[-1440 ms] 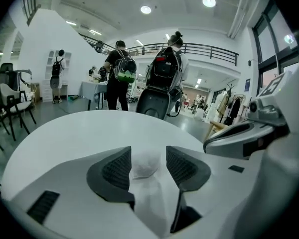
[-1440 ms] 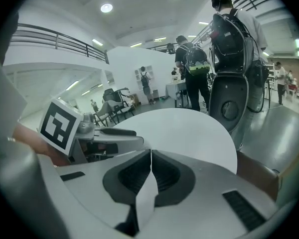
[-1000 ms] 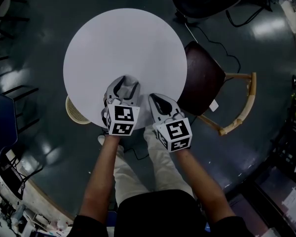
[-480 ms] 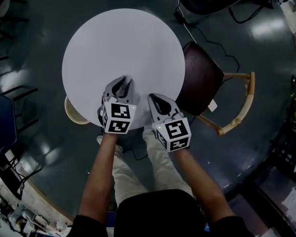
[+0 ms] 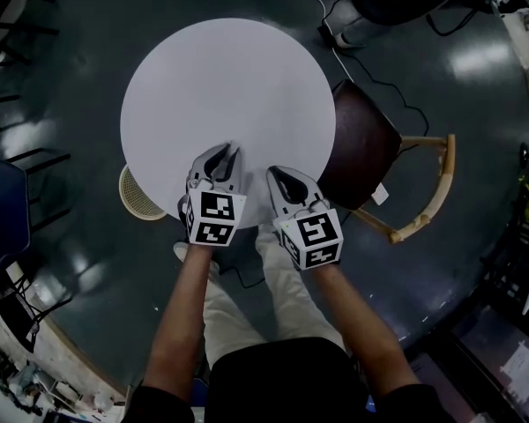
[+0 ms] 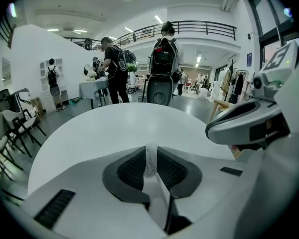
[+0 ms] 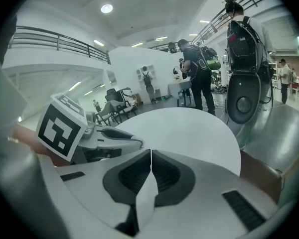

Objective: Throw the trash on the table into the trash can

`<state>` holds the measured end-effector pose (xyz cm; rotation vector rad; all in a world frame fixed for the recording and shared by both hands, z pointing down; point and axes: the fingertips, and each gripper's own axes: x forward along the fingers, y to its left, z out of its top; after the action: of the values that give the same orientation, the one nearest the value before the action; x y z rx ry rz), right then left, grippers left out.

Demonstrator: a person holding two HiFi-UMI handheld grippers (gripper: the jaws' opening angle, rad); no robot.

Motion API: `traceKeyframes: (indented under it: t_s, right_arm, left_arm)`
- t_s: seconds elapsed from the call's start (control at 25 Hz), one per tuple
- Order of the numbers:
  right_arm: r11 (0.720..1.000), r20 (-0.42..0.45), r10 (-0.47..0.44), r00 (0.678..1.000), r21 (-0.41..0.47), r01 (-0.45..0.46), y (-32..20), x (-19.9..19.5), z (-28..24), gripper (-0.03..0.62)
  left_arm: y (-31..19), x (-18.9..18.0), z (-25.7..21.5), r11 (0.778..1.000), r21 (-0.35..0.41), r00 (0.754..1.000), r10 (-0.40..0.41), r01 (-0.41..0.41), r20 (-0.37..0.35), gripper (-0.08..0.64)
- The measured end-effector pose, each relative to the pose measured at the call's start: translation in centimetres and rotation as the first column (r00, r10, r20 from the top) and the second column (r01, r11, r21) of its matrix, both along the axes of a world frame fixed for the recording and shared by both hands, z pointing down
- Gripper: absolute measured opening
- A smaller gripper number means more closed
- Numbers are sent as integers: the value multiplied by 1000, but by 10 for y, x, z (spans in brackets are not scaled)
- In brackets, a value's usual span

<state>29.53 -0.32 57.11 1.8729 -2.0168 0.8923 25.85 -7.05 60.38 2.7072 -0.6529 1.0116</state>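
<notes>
The round white table shows no loose trash on its top. At its near edge my left gripper has its jaws nearly together; they have just been closing. In the left gripper view a thin white scrap stands pinched between the dark pads of this gripper. My right gripper is beside it on the right, shut, with nothing between its pads. A cream mesh trash can stands on the floor under the table's left near edge, partly hidden by the tabletop.
A brown-seated wooden chair is tucked at the table's right. Cables trail over the dark floor behind. Several people with backpacks stand far beyond the table, and folding chairs are at the left.
The left gripper's jaws were wide apart a second ago and have since drawn together. Both hands have stayed at the table's near edge. The right gripper looks the same.
</notes>
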Motion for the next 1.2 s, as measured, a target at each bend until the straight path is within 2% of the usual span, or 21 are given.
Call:
traceKeyframes:
  t_s: [0.24, 0.52, 0.84, 1.2]
  right_arm:
    - [999, -12, -42, 999, 17, 42, -9, -27, -13, 20]
    - [994, -19, -107, 994, 32, 107, -22, -68, -25, 20]
    - [981, -22, -190, 981, 34, 191, -36, -121, -33, 20]
    - [955, -14, -294, 956, 45, 294, -54, -202, -36, 20]
  left_arm:
    - [-2, -26, -17, 999, 8, 999, -33, 33, -24, 66]
    - [-8, -73, -32, 995, 6, 994, -100, 101, -46, 66]
    - [-20, -131, -49, 979, -1, 976, -201, 202, -81, 66]
    - [-25, -209, -50, 957, 4, 955, -287, 289, -78, 67]
